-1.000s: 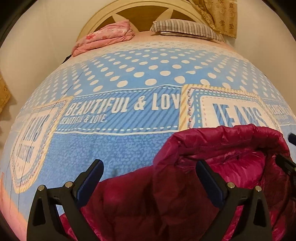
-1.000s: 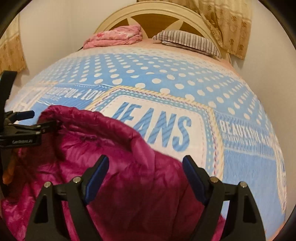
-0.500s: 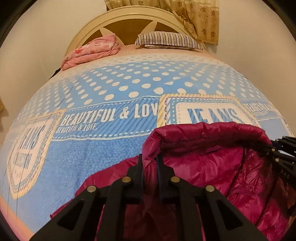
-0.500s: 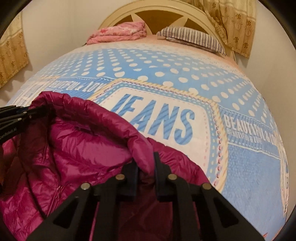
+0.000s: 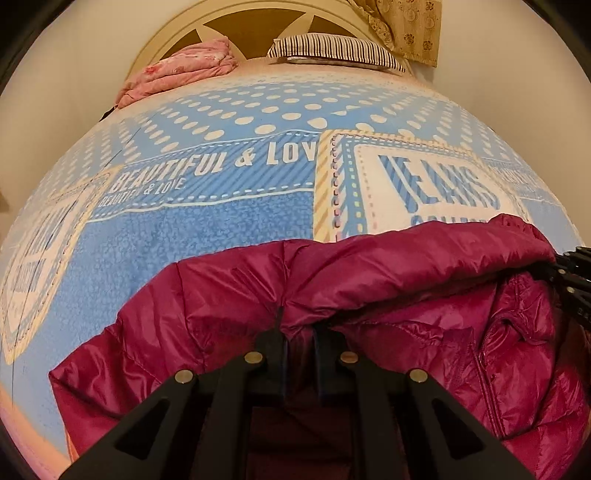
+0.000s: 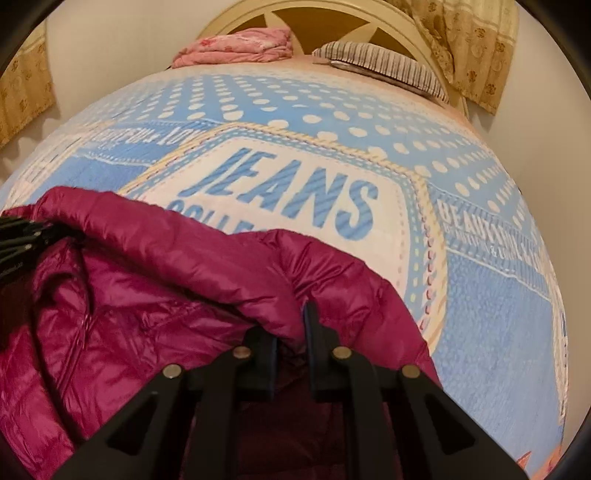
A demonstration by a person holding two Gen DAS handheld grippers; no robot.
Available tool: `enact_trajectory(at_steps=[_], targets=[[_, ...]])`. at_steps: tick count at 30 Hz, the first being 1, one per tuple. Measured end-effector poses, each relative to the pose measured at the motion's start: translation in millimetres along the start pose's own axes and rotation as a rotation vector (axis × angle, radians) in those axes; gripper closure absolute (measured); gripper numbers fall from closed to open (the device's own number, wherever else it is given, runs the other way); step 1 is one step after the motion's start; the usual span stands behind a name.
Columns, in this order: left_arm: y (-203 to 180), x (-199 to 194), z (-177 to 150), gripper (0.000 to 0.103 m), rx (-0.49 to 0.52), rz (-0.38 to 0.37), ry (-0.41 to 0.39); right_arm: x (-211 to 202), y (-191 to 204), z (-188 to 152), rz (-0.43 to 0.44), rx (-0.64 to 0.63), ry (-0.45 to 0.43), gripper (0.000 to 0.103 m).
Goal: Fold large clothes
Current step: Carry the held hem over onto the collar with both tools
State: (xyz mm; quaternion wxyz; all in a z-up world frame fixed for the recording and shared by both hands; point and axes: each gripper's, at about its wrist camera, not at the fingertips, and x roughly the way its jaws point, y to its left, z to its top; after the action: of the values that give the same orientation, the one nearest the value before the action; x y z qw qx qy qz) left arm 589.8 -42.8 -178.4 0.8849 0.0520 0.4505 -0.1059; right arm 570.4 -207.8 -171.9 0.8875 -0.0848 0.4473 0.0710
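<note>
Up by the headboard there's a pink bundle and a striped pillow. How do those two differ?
The pink bundle is a crumpled, folded heap with a faint flowery print; the striped pillow is dark and light stripes, smooth and flatter. The pink bundle sits toward the left of the headboard, the striped pillow toward the right, below the curtain. Both lie at the head of the bed, far from the magenta jacket.
</note>
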Motion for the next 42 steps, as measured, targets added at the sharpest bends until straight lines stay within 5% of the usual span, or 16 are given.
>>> enact_trajectory(at_steps=[2, 6, 7, 14, 21, 29, 31, 32, 33, 42], targets=[[1, 0, -1, 0.093, -0.002, -0.003, 0.0, -8, 0, -2, 0.017, -0.004, -0.003, 0.086], [1, 2, -2, 0.093, -0.007, -0.004, -0.004, -33, -2, -4, 0.023, 0.022, -0.047, 0.042], [1, 2, -2, 0.093, -0.009, -0.004, -0.005, -41, -2, -2, 0.018, 0.042, -0.078, 0.041], [-2, 2, -4, 0.093, 0.012, 0.012, -0.018, -46, 9, 35, 0.026, 0.19, -0.162, 0.048], [-3, -49, -9, 0.091, 0.034, -0.009, -0.152, 4, 16, 34, 0.064, 0.244, -0.082, 0.048], [1, -70, 24, 0.071, -0.115, -0.031, -0.229, 7, 12, 20, 0.056, 0.233, -0.079, 0.048], [-1, -71, 32, 0.053, -0.147, -0.061, -0.247, 8, 12, 19, 0.061, 0.229, -0.077, 0.048], [-6, -68, 35, 0.04, -0.143, -0.052, -0.244, 8, 13, 18, 0.058, 0.217, -0.077, 0.048], [-11, -64, 38, 0.038, -0.134, -0.039, -0.239, 9, 14, 17, 0.054, 0.207, -0.079, 0.048], [-37, 8, 18, 0.038, -0.069, 0.027, -0.073, 15, 15, 7, 0.054, 0.199, -0.092, 0.048]])
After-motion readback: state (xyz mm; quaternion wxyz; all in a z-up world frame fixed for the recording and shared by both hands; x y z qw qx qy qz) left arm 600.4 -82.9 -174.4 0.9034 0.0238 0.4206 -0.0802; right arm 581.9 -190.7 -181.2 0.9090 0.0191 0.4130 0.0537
